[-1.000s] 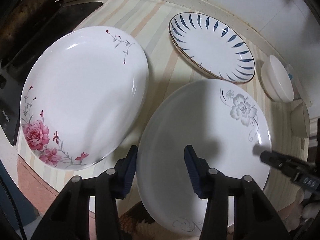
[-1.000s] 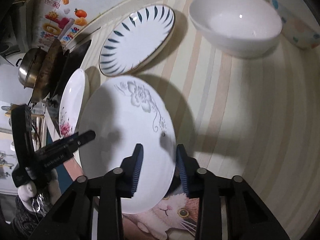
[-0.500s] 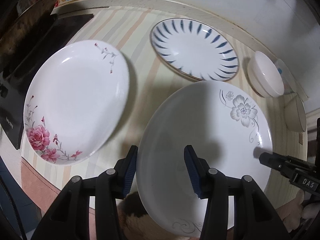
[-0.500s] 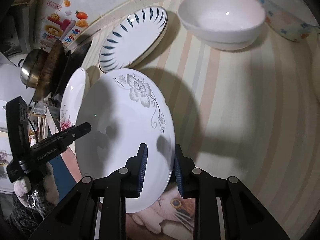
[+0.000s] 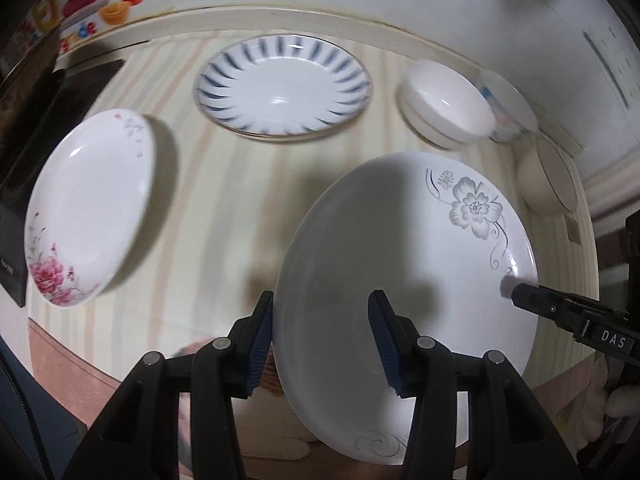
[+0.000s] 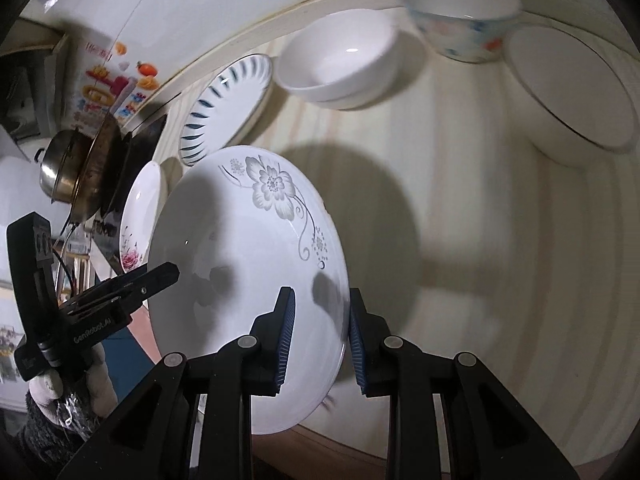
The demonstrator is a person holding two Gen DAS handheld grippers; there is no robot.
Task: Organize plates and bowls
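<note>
Plates first: in the left wrist view the grey-flower plate (image 5: pixel 404 264) was off the table (image 5: pixel 224 200), tilted, over the near edge. The left tool (image 5: pixel 322 338) straddled its near-left rim, one pad outside and one on the face; looked like a grip, though I couldn't see for sure that both pads pressed. The right tool (image 5: pixel 520 296) poked in at the far-right rim, with "DAS" readable on a tag on it. Blue-striped plate (image 5: pixel 282 90) sat near the back edge, rose plate (image 5: pixel 94 208) toward the left edge, the white bowl (image 5: pixel 446 108), patterned bowl (image 5: pixel 510 110) and a third bowl (image 5: pixel 546 180) toward the back right corner. A wall sticker (image 5: pixel 76 8) showed partial letters, something like "ade".

Right wrist view: right tool (image 6: pixel 322 338) was clamped on the plate's (image 6: pixel 240 280) right rim, blue pads either side. Left tool (image 6: pixel 160 276) held the opposite rim, "GenRobot.AI" printed on it, gloved hand (image 6: pixel 72 392) behind.

My guess is it's headed onto another plate. To do that well I'd keep both hands level and together so it doesn't twist, centre it over the target, and lower before letting go.
</note>
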